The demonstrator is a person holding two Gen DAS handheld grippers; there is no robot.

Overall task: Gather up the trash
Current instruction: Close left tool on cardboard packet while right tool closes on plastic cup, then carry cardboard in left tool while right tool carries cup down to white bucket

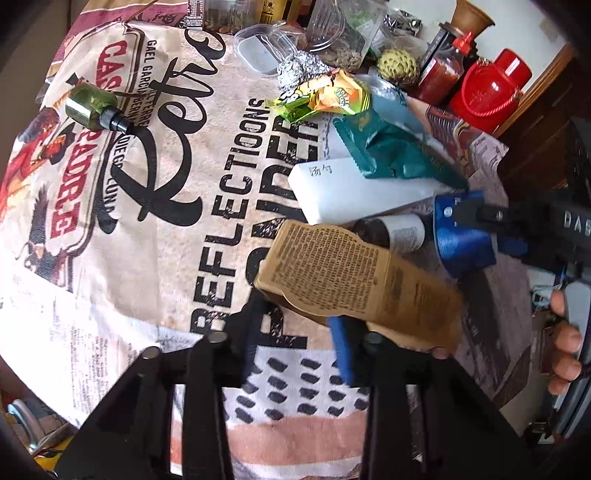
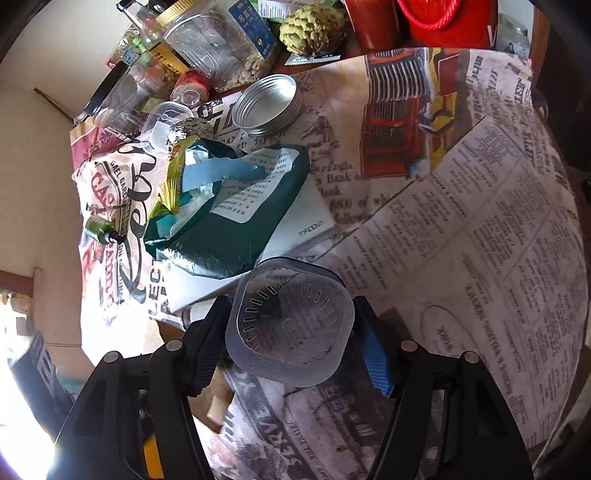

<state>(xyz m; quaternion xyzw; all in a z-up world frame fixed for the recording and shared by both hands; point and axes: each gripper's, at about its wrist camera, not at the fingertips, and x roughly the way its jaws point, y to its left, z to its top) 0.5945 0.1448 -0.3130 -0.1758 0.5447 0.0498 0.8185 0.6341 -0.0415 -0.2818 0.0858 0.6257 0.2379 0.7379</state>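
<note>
Left gripper (image 1: pixel 295 332), lower centre of the left wrist view: black jaws with blue pads, closed on a flattened brown cardboard box printed with dense black text (image 1: pixel 354 280), which is held tilted above the newspaper-print tablecloth (image 1: pixel 155 236). Right gripper (image 2: pixel 291 332), lower centre of the right wrist view: jaws clamped on either side of a translucent grey plastic cup with a ring of slots in its base (image 2: pixel 291 328), the cup lying sideways with its base toward the camera. The same gripper shows at the right edge of the left wrist view, with the person's fingers (image 1: pixel 565 343) below it. Trash pile, centre of both views: a torn dark-green foil pouch with a white label (image 2: pixel 236 210) lying on a flat white box (image 2: pixel 295 229); a crumpled yellow-green snack wrapper (image 1: pixel 325 99) touching the pouch's far end; a ball of crumpled aluminium foil (image 1: pixel 299 68) just beyond. Separate item, upper left of the left wrist view: a small green bottle with a black cap (image 1: pixel 92 107), on its side, well apart from the pile. Upper centre of the right wrist view: a round silver metal lid (image 2: pixel 267 105), open side up. Background, top of frames: a red lidded jar (image 1: pixel 491 92), a scaly green fruit (image 2: pixel 312 26), clear plastic containers (image 2: pixel 210 40).
</note>
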